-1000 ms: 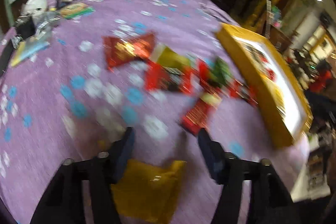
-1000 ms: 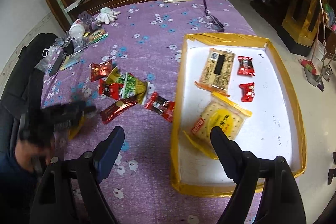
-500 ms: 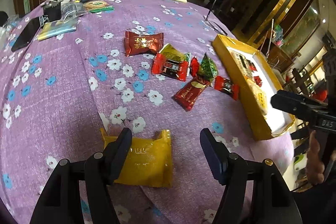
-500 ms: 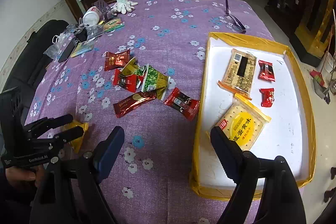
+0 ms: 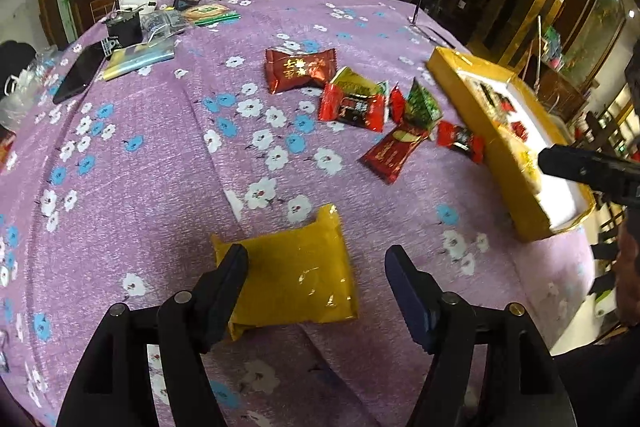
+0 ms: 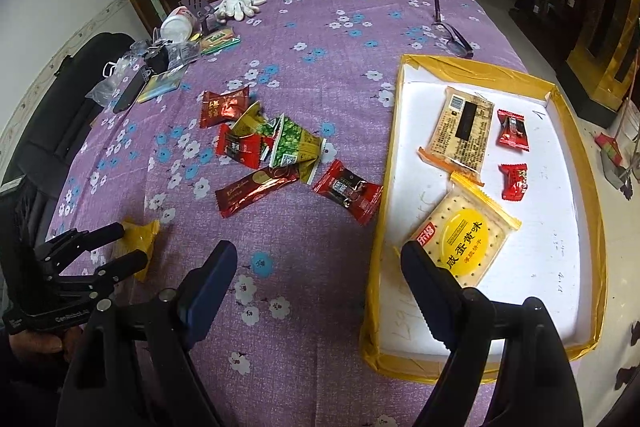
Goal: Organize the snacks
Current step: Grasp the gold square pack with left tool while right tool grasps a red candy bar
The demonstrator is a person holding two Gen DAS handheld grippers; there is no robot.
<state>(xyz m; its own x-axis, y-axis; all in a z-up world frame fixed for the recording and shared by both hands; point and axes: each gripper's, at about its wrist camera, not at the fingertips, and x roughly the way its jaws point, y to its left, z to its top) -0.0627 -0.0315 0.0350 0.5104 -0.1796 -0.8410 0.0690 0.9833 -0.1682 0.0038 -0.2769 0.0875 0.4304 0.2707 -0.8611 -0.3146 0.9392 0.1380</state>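
L gripper (image 5: 316, 259) jaws opening over yellow snack pack (image 5: 294, 267); R gripper (image 6: 320, 259) jaws wide, nothing in them.

L jaws straddle the yellow pack lying flat on purple floral bench cloth (image 5: 152, 163); L finger overlaps its left edge, R finger clear of it, pads not pressing. In R wrist view same pack sits at 9 o'clock, L gripper tips on it. Loose snack pile (image 6: 276, 151) (red, green, gold wrappers) mid-bench, at 12 o'clock from R gripper. Yellow-rimmed white tray (image 6: 390, 163) at 3 o'clock of pile, holds cracker pack (image 6: 464, 235), beige biscuit pack (image 6: 462, 129), two small red candies (image 6: 513, 129). R jaws hover over tray's near-left rim. Phone (image 5: 78, 71), white glove (image 6: 240, 3), glasses (image 6: 452, 35) at far bench edge, 11–1 o'clock.
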